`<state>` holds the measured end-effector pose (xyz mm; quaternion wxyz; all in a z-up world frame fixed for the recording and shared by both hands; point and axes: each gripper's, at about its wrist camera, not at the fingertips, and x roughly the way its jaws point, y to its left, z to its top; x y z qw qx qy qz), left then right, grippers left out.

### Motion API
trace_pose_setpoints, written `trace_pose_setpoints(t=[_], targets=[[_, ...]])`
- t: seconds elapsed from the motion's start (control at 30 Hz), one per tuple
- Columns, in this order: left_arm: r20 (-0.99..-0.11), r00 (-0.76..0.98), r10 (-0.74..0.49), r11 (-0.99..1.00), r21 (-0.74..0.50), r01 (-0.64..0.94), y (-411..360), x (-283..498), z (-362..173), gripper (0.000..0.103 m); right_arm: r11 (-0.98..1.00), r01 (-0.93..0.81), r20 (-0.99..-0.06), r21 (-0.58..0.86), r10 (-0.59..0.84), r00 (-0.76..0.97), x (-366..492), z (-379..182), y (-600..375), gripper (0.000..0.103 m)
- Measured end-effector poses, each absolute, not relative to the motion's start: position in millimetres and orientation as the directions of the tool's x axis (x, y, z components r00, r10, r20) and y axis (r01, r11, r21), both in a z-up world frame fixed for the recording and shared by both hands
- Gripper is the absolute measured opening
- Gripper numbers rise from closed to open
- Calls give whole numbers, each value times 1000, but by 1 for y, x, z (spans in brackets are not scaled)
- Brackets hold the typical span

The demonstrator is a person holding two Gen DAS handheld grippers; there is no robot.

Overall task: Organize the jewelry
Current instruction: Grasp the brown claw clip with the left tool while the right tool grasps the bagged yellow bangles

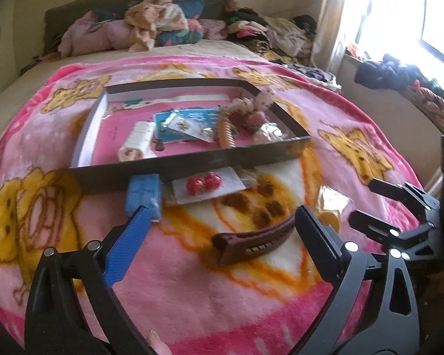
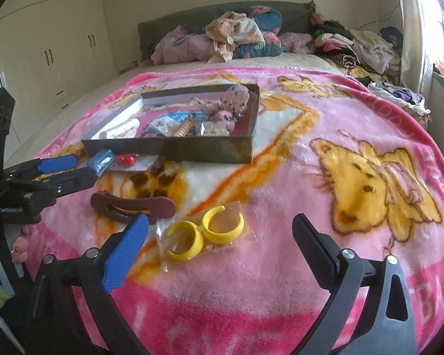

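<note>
A shallow dark box (image 1: 192, 162) (image 2: 174, 148) lies on the pink blanket, holding several jewelry packets and a peach bracelet (image 1: 226, 134). In front of it lie a blue packet (image 1: 143, 193) (image 2: 102, 159), a card of red earrings (image 1: 204, 185) (image 2: 127, 159) and a brown hair clip (image 1: 251, 241) (image 2: 133, 205). My left gripper (image 1: 222, 222) (image 2: 74, 168) is open, the brown clip lying between its fingers. A clear bag with two yellow hoop earrings (image 2: 205, 232) lies just ahead of my right gripper (image 2: 222, 230), which is open and empty.
The pink cartoon blanket (image 2: 310, 177) covers a bed. Pillows and heaped clothes (image 2: 245, 38) pile up at the headboard and along the right side by the window. White wardrobes (image 2: 44, 44) stand to the left. A hand (image 2: 17, 245) holds the left gripper.
</note>
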<state>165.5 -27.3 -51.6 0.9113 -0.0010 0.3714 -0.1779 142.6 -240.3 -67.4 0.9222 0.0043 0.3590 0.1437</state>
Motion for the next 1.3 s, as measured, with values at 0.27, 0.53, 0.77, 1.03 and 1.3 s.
trace_pose_setpoints(t=[0.27,0.53,0.77,1.03,1.3], targets=[[-711,609,-352,906,-97,412,-42,171,-64,78,947,-309,-703,85,277,655,151,-87,-233,96],[-753,540,-376,857,-61,512,-59,182,-82,73,938,-342,-732,54,271,625,170,-101,-224,96],[-777,511,-367,825,-18,564,-70,188,-93,66,934,-353,-738,47,270,618,171,-103,-226,80],[-772,503,-388,813,-31,581,-70,182,-90,42,930,-334,-712,156,340,615,166,-94,-242,45],[-778,499,-381,811,-23,585,-74,168,-91,13,926,-336,-695,171,355,626,159,-86,-244,38]])
